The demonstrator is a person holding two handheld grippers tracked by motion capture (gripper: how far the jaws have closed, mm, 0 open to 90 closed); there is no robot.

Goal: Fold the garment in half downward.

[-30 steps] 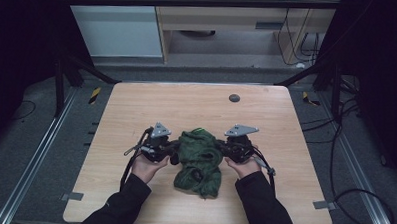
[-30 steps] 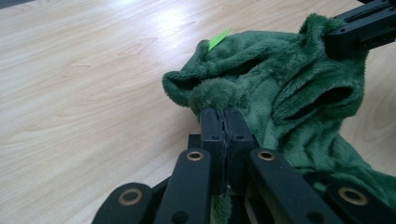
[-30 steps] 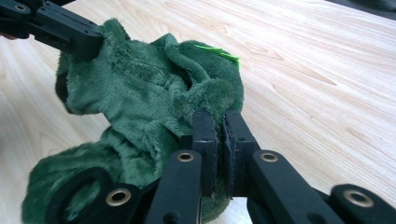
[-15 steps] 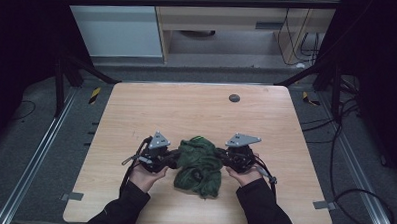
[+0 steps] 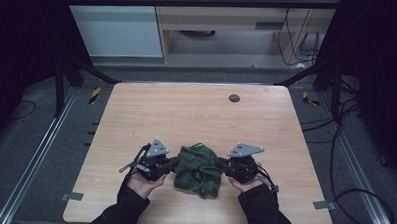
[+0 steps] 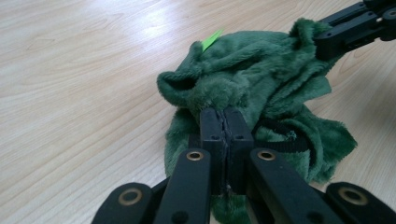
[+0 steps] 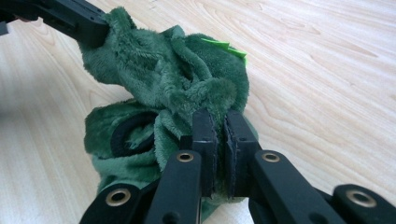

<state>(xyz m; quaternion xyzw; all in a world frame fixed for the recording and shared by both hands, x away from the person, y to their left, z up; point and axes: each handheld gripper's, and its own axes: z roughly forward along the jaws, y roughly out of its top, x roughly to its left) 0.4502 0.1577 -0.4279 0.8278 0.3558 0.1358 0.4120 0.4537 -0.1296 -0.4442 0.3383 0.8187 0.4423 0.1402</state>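
While the bunched green plush cloth [image 5: 198, 164] lies on the surface [image 5: 196, 112], long axis nine-to-three, left gripper [image 5: 170, 164] and right gripper [image 5: 221, 167] jaws are clamped on its opposite ends.

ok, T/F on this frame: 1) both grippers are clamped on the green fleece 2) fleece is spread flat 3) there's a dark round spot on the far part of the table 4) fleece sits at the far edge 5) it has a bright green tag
1) True: left gripper and right gripper are both shut on the green fleece.
2) False: it is bunched in a crumpled heap.
3) True: dark round spot on the table.
4) False: it lies near the person's edge.
5) True: bright green tag.
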